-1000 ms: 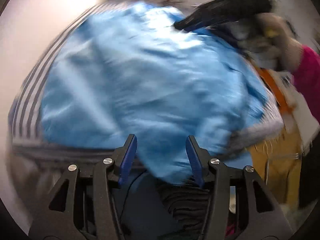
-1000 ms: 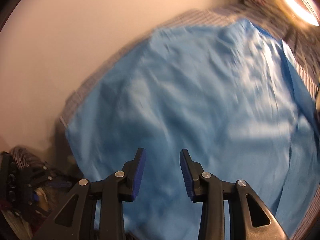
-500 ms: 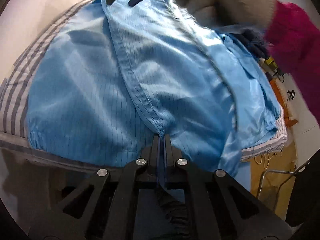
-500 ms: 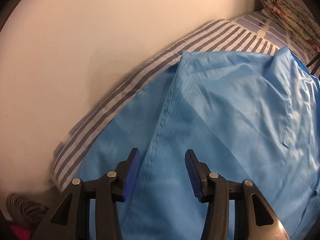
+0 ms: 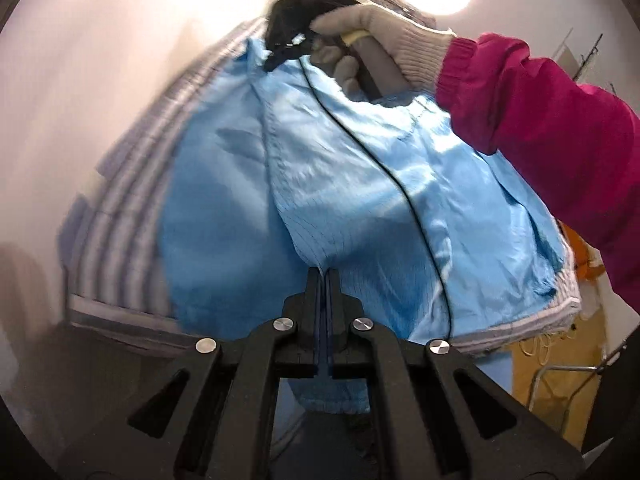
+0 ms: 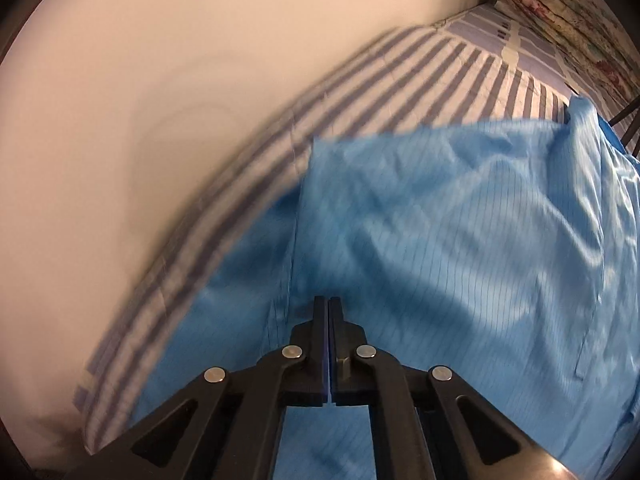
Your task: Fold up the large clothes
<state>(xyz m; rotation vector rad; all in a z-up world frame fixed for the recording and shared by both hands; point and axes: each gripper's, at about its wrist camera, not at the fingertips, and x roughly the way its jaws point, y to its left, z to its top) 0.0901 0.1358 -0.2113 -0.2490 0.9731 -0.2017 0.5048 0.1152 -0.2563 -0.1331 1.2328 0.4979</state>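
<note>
Left claw, lower centre, clamped on a seam ridge of the blue garment. Right claw closed on its fold edge. Garment lies on the striped bed. Risk: slick fabric slipping out; cable snagging the fold.

Garment on bedsheet
</note>
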